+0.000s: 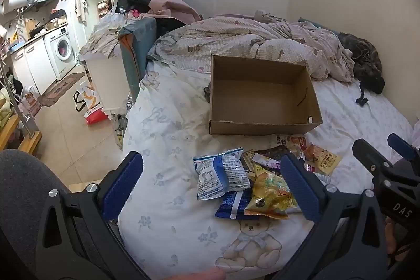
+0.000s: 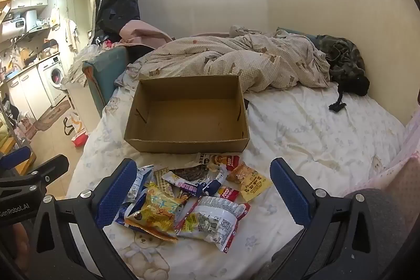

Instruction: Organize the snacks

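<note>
Both claws hover over the bed (image 2: 302, 127), tipped downward, nothing picked yet. Left claw (image 1: 212, 185): jaws spread to full width, empty. Right claw (image 2: 203, 190): same, wide apart, holding nothing.

Snack pile (image 2: 194, 198) lies on the sheet directly ahead of and below both claws, framed between the right claw's fingers. Cardboard box (image 2: 187, 146) sits just beyond the pile, open side up, empty; its near wall is close to the farthest packets.

Step in hand, as I judge it: the start, choosing a first packet. No snack is in the box.

Next move calls for dropping one claw onto a single packet at the pile's edge, closing on it alone, then carrying it forward over the near wall.

Orientation: box's long axis runs crosswise to the claws. Blue-and-white packet (image 1: 220, 176) lies nearest the left claw, long axis running roughly away from it. Yellow packet (image 2: 155, 214) lies slanted, by the right claw's left finger. White packet (image 2: 212, 222) lies nearest, slanted, overlapping its neighbours.
</note>
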The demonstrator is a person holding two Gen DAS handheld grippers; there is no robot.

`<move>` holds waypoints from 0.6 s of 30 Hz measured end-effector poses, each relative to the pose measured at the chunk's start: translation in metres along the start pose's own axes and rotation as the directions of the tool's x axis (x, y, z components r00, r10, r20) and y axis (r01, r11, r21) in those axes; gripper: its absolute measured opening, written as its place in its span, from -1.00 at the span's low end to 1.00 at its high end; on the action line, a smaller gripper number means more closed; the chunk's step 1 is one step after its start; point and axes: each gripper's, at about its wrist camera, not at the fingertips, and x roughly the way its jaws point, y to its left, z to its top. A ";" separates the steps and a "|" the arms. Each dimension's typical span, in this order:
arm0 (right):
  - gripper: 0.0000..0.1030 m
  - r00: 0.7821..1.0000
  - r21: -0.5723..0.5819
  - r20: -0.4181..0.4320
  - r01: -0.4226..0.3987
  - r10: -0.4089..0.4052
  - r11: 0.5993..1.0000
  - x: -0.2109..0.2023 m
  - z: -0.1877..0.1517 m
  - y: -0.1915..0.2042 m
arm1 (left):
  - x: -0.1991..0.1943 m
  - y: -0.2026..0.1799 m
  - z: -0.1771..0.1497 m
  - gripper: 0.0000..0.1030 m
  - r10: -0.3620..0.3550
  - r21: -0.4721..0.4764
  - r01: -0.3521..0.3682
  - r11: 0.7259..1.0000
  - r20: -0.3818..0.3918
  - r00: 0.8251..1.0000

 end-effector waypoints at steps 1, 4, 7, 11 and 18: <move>1.00 1.000 0.002 0.006 -0.002 0.002 1.000 0.000 0.000 0.000 | 0.000 0.000 0.000 1.00 -0.002 -0.002 0.002 1.000 -0.001 1.000; 1.00 1.000 -0.002 0.007 0.002 -0.002 1.000 0.000 0.000 0.001 | 0.000 0.000 0.000 1.00 -0.007 -0.005 0.007 1.000 0.000 1.000; 1.00 1.000 0.001 0.004 0.004 -0.004 1.000 0.000 0.000 0.000 | 0.000 0.000 0.000 1.00 -0.006 -0.004 0.006 1.000 0.000 1.000; 1.00 1.000 -0.001 0.006 0.005 -0.005 1.000 0.001 0.000 0.000 | 0.000 0.001 0.000 1.00 -0.002 0.000 0.002 1.000 0.002 1.000; 1.00 1.000 -0.001 0.007 0.004 -0.004 1.000 0.001 0.000 -0.001 | -0.002 0.002 0.000 1.00 -0.001 0.003 0.001 1.000 0.007 1.000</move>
